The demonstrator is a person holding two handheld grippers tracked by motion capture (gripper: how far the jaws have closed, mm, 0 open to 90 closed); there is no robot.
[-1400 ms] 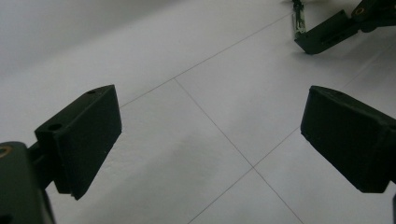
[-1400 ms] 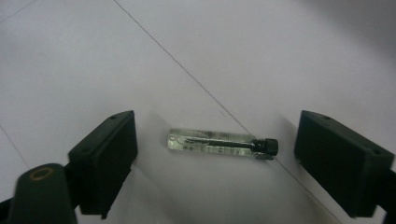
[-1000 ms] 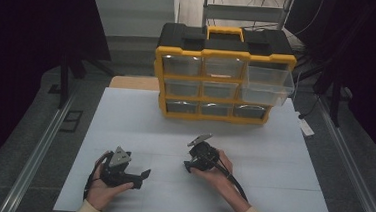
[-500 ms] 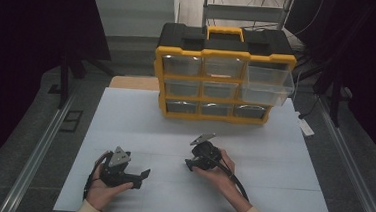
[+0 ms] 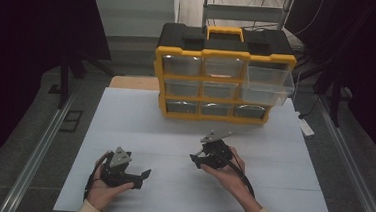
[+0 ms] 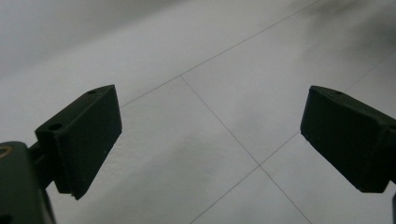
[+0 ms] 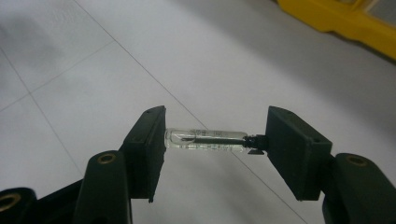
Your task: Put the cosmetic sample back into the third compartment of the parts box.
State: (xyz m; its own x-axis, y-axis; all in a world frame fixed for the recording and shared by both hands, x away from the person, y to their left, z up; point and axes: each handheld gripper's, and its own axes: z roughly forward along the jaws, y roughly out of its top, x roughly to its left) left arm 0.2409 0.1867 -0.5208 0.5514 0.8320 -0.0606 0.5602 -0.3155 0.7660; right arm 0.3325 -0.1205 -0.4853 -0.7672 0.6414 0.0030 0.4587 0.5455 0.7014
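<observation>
A small clear glass tube [image 7: 205, 138] with a dark tip inside is clamped end to end in my right gripper [image 7: 215, 140], which is shut on it just above the white table. In the high view the right gripper [image 5: 197, 160] is held in a hand at the table's middle, in front of the yellow and black drawer organizer [image 5: 223, 73]. My left gripper [image 5: 141, 175] rests low at the front left. Its jaws stand wide apart in the left gripper view [image 6: 210, 135], with bare white table between them.
The organizer stands at the back of the white table mat [image 5: 139, 127]. One clear drawer [image 5: 269, 82] at its upper right is pulled out. A white power strip [image 5: 306, 127] lies off the table's right edge. Metal rails run along both sides.
The right gripper has shifted slightly forward and to the right with the tube in it. The left gripper has stayed put.
</observation>
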